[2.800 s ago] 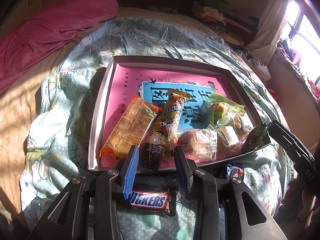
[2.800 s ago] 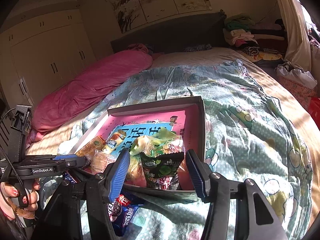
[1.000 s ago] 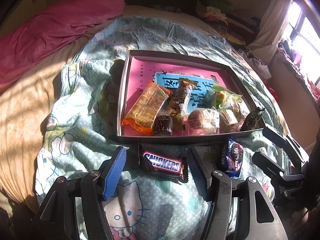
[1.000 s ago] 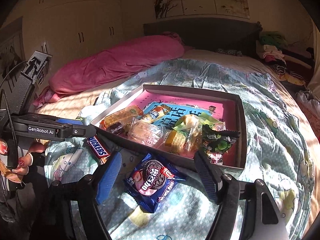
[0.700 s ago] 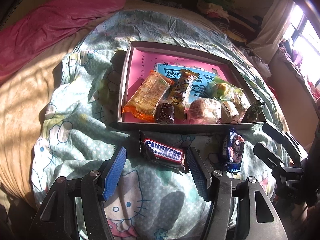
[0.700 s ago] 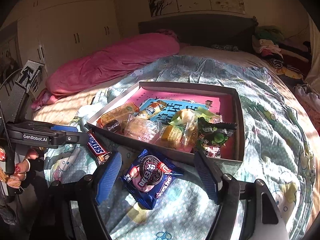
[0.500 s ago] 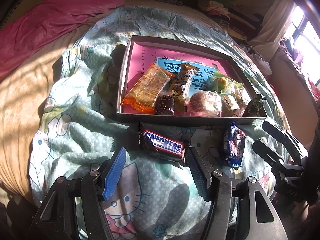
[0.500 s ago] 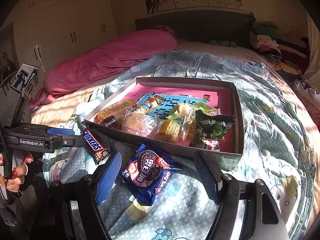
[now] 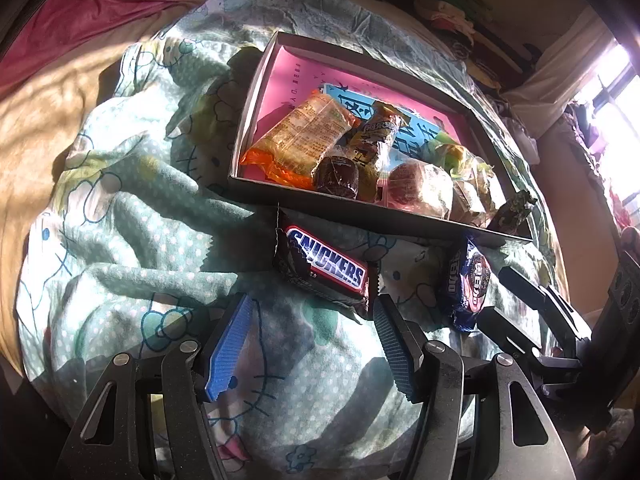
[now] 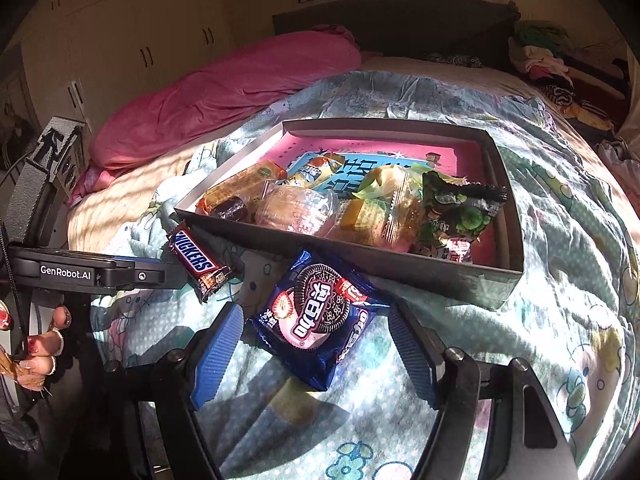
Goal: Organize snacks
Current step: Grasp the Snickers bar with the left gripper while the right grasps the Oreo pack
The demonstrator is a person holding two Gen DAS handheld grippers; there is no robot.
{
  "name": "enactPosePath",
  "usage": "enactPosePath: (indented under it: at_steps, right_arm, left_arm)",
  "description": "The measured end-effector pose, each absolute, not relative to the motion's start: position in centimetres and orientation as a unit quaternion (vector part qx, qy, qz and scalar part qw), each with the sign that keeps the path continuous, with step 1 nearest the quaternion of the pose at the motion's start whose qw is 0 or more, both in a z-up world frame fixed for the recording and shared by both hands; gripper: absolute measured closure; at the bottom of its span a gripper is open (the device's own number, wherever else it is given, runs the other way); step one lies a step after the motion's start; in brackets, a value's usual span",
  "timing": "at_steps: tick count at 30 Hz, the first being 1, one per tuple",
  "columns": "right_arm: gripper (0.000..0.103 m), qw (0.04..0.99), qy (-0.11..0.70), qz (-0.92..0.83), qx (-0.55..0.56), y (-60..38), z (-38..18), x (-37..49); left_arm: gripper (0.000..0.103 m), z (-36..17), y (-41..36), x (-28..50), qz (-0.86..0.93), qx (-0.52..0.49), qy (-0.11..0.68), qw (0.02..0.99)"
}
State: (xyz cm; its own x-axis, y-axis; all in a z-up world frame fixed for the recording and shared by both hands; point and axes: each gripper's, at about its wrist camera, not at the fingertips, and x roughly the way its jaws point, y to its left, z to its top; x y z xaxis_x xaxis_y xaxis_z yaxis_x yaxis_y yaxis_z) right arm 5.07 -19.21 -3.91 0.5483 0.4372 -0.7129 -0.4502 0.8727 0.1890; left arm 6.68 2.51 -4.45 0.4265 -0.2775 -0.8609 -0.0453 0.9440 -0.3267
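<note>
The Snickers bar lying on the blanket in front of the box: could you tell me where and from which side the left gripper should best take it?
Grip the Snickers bar across its narrow width at mid-length, coming from above. It lies flat and diagonal, so the open left gripper should turn to straddle its long sides.

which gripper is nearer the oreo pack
Right. The right gripper has its open jaws on either side of the oreo pack on the blanket. The left gripper is open in front of the snickers bar, off to the pack's left.
</note>
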Motion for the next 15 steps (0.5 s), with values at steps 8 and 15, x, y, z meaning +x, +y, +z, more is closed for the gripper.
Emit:
enactPosePath:
  at_steps: [8, 15]
  right_arm:
    - [0.028, 0.866, 0.427, 0.261, -0.009, -17.9, -5.3, 5.4]
    - [0.024, 0.87, 0.42, 0.256, -0.02, -16.9, -5.8, 5.8]
  left_arm:
    - [0.038, -5.0, 1.8, 7.6, -0.072, -0.152, 0.524, 0.835]
    - [0.038, -5.1, 1.5, 8.3, -0.076, -0.152, 0.518, 0.838]
